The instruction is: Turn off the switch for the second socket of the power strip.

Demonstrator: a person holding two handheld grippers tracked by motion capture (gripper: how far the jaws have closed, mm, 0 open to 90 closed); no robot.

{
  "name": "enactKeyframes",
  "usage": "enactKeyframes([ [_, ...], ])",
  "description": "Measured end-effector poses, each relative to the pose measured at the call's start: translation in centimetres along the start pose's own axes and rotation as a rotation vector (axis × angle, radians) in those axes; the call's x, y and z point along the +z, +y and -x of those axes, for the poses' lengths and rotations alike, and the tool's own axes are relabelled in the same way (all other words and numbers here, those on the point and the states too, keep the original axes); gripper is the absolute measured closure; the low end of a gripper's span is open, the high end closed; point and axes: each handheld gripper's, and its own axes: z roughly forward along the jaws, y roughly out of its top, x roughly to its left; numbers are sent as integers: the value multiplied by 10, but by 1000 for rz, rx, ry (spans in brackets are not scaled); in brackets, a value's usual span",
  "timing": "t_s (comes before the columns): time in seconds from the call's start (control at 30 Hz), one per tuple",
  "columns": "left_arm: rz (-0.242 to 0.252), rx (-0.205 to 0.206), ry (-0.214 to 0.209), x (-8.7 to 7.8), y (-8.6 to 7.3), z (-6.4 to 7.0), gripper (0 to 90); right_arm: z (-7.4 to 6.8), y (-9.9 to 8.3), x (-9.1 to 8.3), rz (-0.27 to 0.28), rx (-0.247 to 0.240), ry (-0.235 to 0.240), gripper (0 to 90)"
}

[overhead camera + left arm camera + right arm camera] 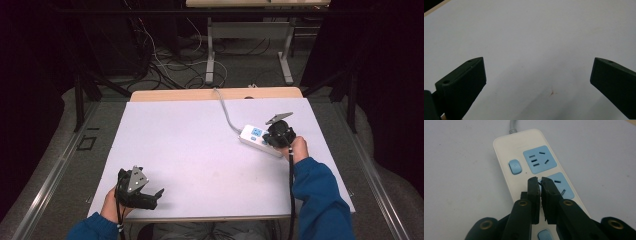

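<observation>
your right hand-held gripper (278, 136) sits over the white power strip (256, 138), which lies toward the far right of the white counter (200, 150), angled so that its grey cord (224, 111) runs off toward the counter's far edge. in the right gripper view, your right hand-held gripper (540, 182) is clenched, its two black jaws pressed nearly together with a thin slit between them and nothing held. the jaw tips rest over the strip's (531, 167) face, right at the near-left corner of the second blue socket panel (560, 186). just beyond the tips lies the first blue socket panel (539, 159), and beside it a small blue switch button (514, 166). another blue button (545, 235) shows low between the jaw arms. whether the tips actually touch the plastic cannot be told. the cord (513, 126) leaves the strip at the top of that view.

your left hand-held gripper (150, 196) is at the near left of the counter, well apart from the strip, with your hand (116, 202) wrapped around its body and its grey plate (136, 180) facing up. it is released: in the left gripper view, your left hand-held gripper (537, 75) shows its jaws spread wide, with bare counter surface (531, 37) between them and a faint reddish mark (552, 92) on that surface.

your right forearm, in a blue sleeve (320, 195), reaches in from the near edge.
</observation>
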Motion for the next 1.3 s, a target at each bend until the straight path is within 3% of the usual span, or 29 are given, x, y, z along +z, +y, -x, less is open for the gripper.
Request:
enactKeyframes([
  [0.13, 1, 0, -1, 0, 0, 0, 2, -1, 0, -2, 31, 12, -4, 814],
  [0.17, 1, -1, -1, 0, 0, 0, 2, 0, 0, -4, 26, -6, 5, 789],
  [0.5, 2, -3, -2, 0, 0, 0, 2, 2, 2, -11, 43, 30, 9, 344],
  [0.7, 0, 5, 2, 0, 0, 0, 2, 2, 1, -15, 59, 46, 33, 165],
  [0.97, 0, -6, 0, 1, 0, 1, 2, 3, -1, -17, 73, 59, 72, 3],
  [1.3, 3, -9, -7, 1, 0, 0, 2, 2, -3, -25, 97, 88, 82, 0],
])
